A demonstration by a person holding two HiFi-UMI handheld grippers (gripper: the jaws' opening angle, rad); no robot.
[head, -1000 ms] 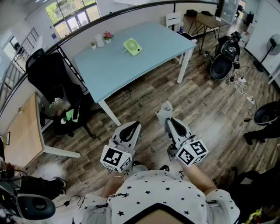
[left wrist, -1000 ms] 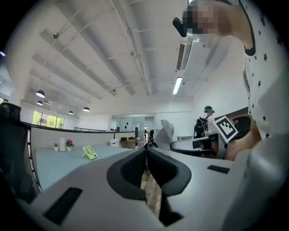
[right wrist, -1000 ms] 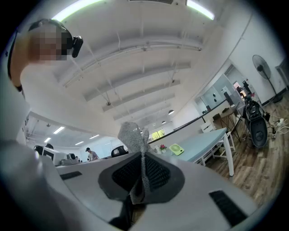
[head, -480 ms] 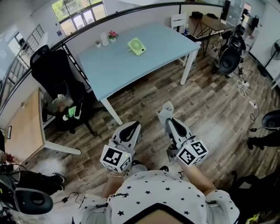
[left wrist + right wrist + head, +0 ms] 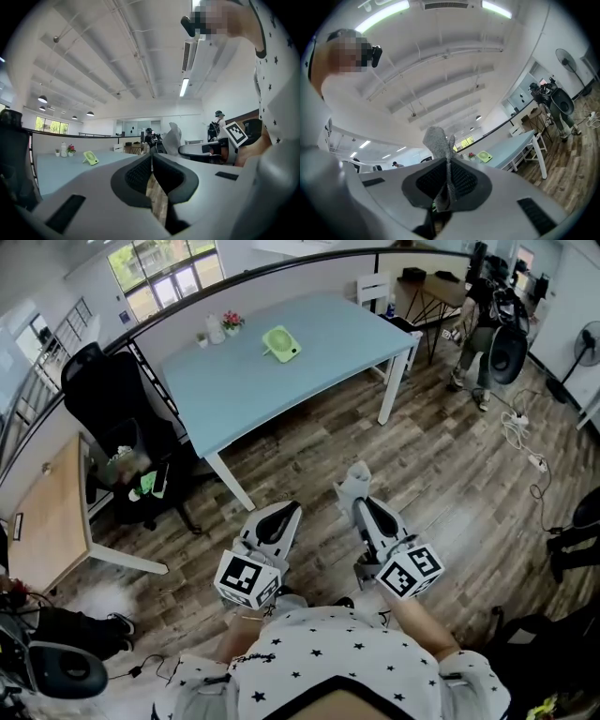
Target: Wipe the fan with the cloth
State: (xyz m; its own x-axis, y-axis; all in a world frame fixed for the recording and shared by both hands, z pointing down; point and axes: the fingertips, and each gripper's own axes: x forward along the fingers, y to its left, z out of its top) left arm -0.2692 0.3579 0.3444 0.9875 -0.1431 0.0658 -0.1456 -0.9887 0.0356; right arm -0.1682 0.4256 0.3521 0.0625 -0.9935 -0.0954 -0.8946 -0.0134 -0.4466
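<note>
A small light-green fan (image 5: 281, 343) lies on the pale blue table (image 5: 309, 371), far ahead of both grippers; it also shows as the fan (image 5: 90, 158) in the left gripper view and the fan (image 5: 484, 156) in the right gripper view. My right gripper (image 5: 355, 487) is shut on a grey cloth (image 5: 354, 477), which sticks up between the jaws as the cloth (image 5: 441, 154). My left gripper (image 5: 283, 515) is held close to the body, jaws shut with nothing between them (image 5: 151, 161).
A white vase and small flower pot (image 5: 221, 324) stand at the table's far edge. A black office chair (image 5: 122, 418) stands left of the table, a wooden desk (image 5: 47, 512) further left. A person (image 5: 483, 306) stands at the back right. A floor fan (image 5: 586, 338) and cables lie right.
The head view has shifted slightly; the table and fan sit a little differently in frame. A person has come into view at the back right. Both grippers hold the same pose.
</note>
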